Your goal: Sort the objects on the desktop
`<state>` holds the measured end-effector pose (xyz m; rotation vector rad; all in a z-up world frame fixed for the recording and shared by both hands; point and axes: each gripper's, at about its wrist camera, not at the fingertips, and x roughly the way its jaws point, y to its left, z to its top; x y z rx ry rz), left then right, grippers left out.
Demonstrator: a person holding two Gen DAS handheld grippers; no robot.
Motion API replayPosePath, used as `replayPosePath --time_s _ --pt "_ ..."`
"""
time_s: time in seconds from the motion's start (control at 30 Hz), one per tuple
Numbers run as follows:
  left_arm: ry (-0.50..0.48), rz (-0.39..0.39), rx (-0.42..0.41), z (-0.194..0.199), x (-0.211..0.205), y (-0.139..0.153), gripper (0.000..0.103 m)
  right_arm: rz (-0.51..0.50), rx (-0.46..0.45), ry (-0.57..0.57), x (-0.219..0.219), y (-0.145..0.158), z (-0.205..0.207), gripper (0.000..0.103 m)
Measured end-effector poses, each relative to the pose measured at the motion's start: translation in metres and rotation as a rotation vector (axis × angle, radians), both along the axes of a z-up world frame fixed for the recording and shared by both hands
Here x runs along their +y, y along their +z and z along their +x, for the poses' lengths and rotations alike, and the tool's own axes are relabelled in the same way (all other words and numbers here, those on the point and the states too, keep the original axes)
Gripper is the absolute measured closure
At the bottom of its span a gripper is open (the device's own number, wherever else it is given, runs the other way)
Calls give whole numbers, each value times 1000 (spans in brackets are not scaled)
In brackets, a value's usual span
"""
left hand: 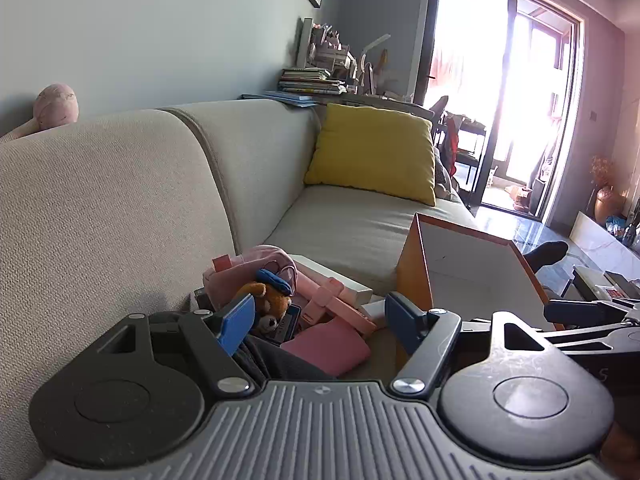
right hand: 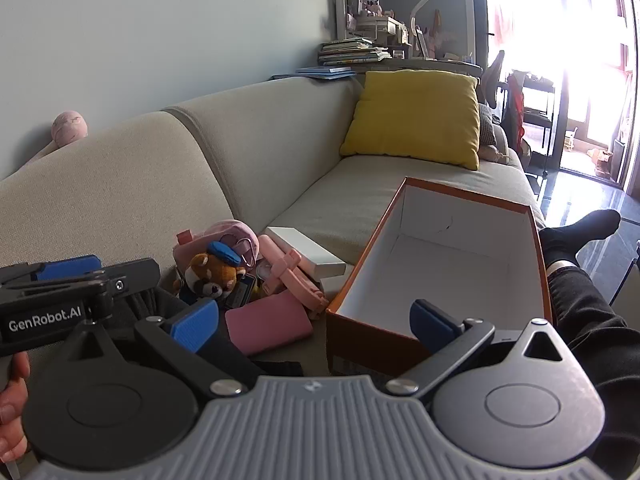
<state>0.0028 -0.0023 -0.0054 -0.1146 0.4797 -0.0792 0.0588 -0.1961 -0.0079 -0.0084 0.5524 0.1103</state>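
Note:
A pile of small objects lies on the beige sofa seat: a brown plush bear with a blue cap point(left hand: 269, 300) point(right hand: 216, 272), a pink pouch point(left hand: 326, 345) point(right hand: 268, 325), a pink folding stand point(left hand: 338, 304) point(right hand: 296, 276), a pink cap point(right hand: 232, 232) and a white box point(right hand: 306, 250). An open orange box with a white, empty inside point(left hand: 472, 268) point(right hand: 452, 252) stands right of the pile. My left gripper point(left hand: 320, 318) is open, just short of the pile. My right gripper point(right hand: 316, 322) is open, between the pouch and the box's near wall.
A yellow cushion point(left hand: 372, 152) point(right hand: 416, 114) leans at the sofa's far end. The person's leg in a black sock point(right hand: 576, 236) lies right of the box. A desk with stacked books point(right hand: 352, 50) stands behind the sofa. A glass door is at the right.

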Motion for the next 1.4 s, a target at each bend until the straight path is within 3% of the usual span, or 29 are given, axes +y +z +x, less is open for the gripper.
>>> replayPosePath --time_s 0.9,1.2,1.3,1.4 --pt "6 -2 11 0 0 -1 18 8 12 9 -2 -4 0 1" --pt "14 1 63 14 7 -11 18 16 63 88 -1 -10 22 2" --pt "22 17 83 23 10 -13 18 2 73 120 3 -12 34 5" --pt "19 43 111 35 15 -16 24 -14 80 142 9 -15 50 18"
